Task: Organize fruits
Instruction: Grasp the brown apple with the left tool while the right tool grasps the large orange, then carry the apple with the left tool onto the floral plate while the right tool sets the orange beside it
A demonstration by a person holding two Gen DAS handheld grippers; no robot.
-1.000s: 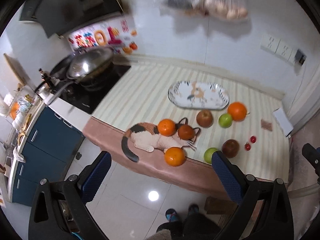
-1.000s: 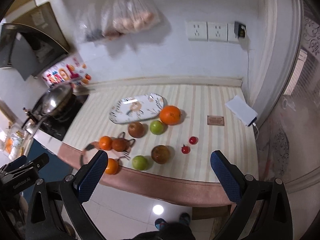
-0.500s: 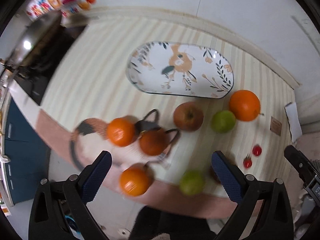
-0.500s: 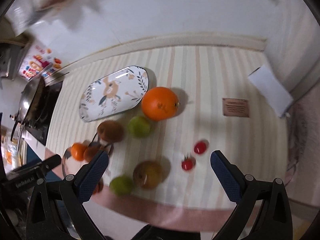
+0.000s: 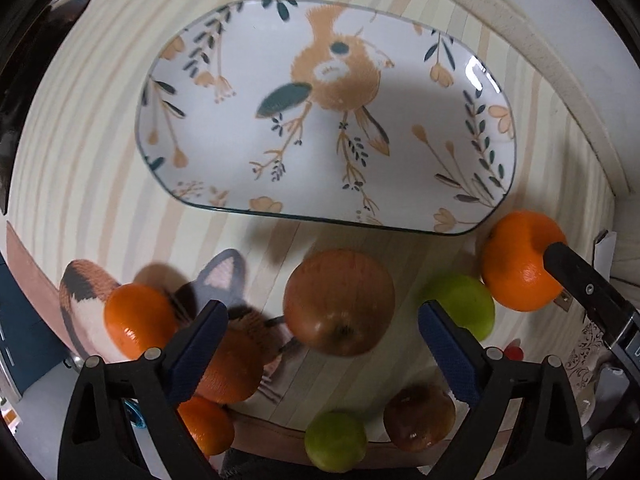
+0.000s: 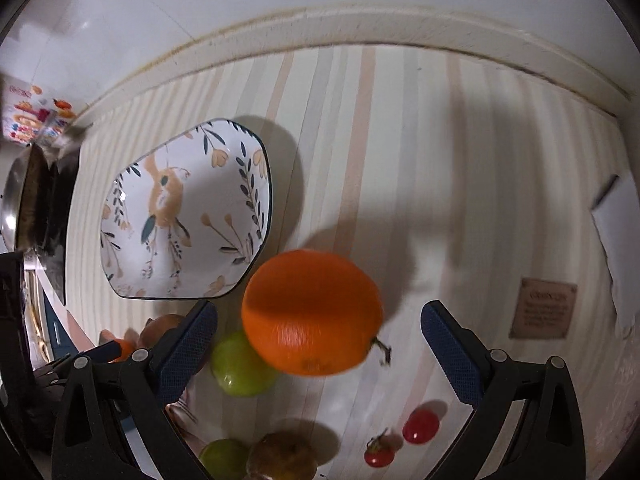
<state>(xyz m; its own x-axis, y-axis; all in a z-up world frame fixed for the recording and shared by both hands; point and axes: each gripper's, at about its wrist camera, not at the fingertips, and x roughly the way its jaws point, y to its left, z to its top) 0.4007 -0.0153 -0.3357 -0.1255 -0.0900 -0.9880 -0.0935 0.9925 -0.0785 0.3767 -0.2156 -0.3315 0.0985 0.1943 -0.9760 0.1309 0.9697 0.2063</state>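
Note:
My left gripper [image 5: 322, 330] is open, its blue fingers either side of a red-brown apple [image 5: 339, 302] on the striped counter, just short of the bird-patterned plate [image 5: 486, 182]. My right gripper [image 6: 319, 330] is open around a big orange [image 6: 312, 312], which also shows in the left wrist view [image 5: 520, 262]. The plate [image 6: 120, 276] holds no fruit. Green apples [image 5: 464, 304] [image 6: 240, 366], small oranges [image 5: 138, 320], a second brown apple [image 5: 418, 418] and two cherry tomatoes [image 6: 420, 426] lie nearby.
A cat-shaped mat [image 5: 86, 300] lies under the small oranges at the counter's front left. A wok [image 6: 16, 200] stands on the stove at far left. A brown card [image 6: 544, 308] and a white box [image 6: 618, 252] lie at the right. The wall skirting [image 6: 360, 30] bounds the back.
Both grippers have dropped from high above the floor down close over the counter. The left has closed in on the red-brown apple, the right on the big orange. No fruit has moved.

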